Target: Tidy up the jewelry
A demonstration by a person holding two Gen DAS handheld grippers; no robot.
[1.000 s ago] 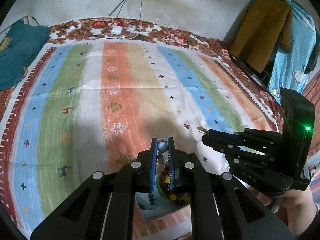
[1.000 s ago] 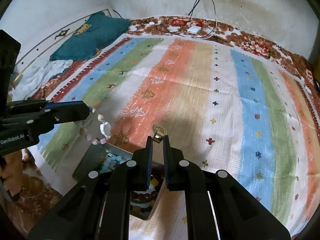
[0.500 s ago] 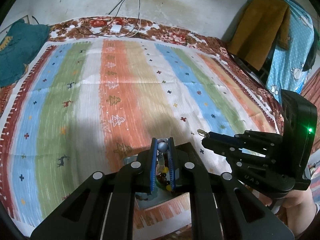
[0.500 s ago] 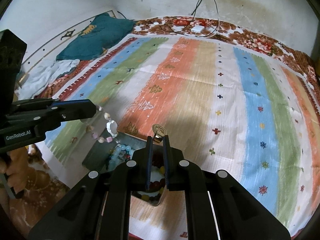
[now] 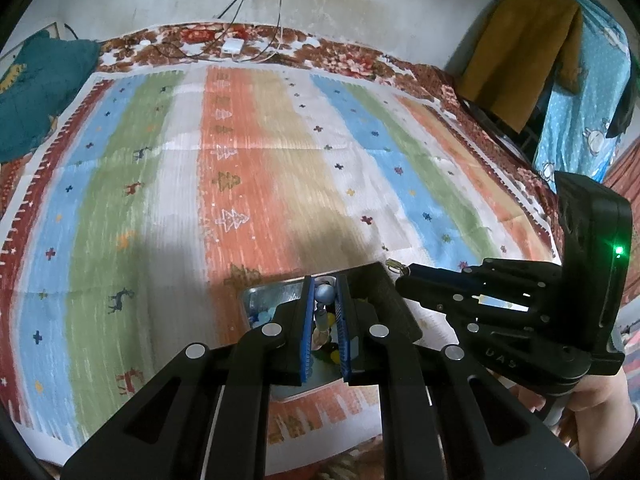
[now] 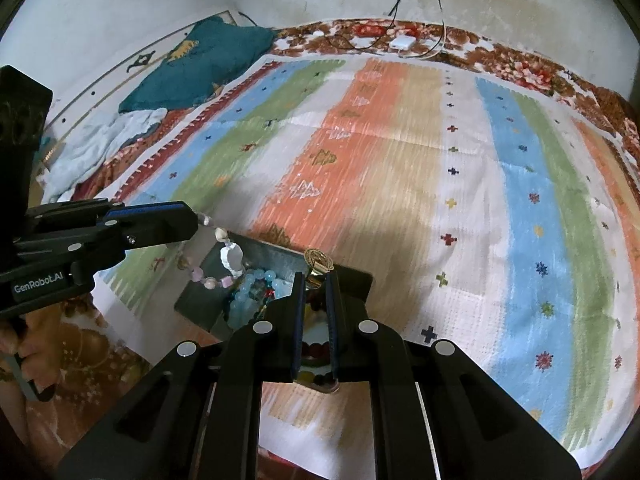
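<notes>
My left gripper (image 5: pixel 324 292) is shut on a pale beaded bracelet (image 5: pixel 323 295); in the right wrist view the left gripper (image 6: pixel 192 220) shows with the bracelet (image 6: pixel 230 258) hanging from its tip over a dark jewelry box (image 6: pixel 276 256). The box (image 5: pixel 264 296) holds blue, red and yellow bead strings (image 6: pixel 252 292). My right gripper (image 6: pixel 314 280) is shut on a small gold ring (image 6: pixel 318 262) above the box's far edge; it also shows in the left wrist view (image 5: pixel 404 272), to the right of the left gripper.
The box lies near the front edge of a striped cloth (image 6: pixel 400 160) on a bed. A teal pillow (image 6: pixel 200 68) and white clothes (image 6: pixel 104 140) lie at the far left. A white charger with cables (image 6: pixel 402 42) sits at the far edge. Hanging clothes (image 5: pixel 528 60) are at the right.
Both grippers have pulled back toward the front edge and risen slightly, so more of the box shows beneath them. Each keeps its hold.
</notes>
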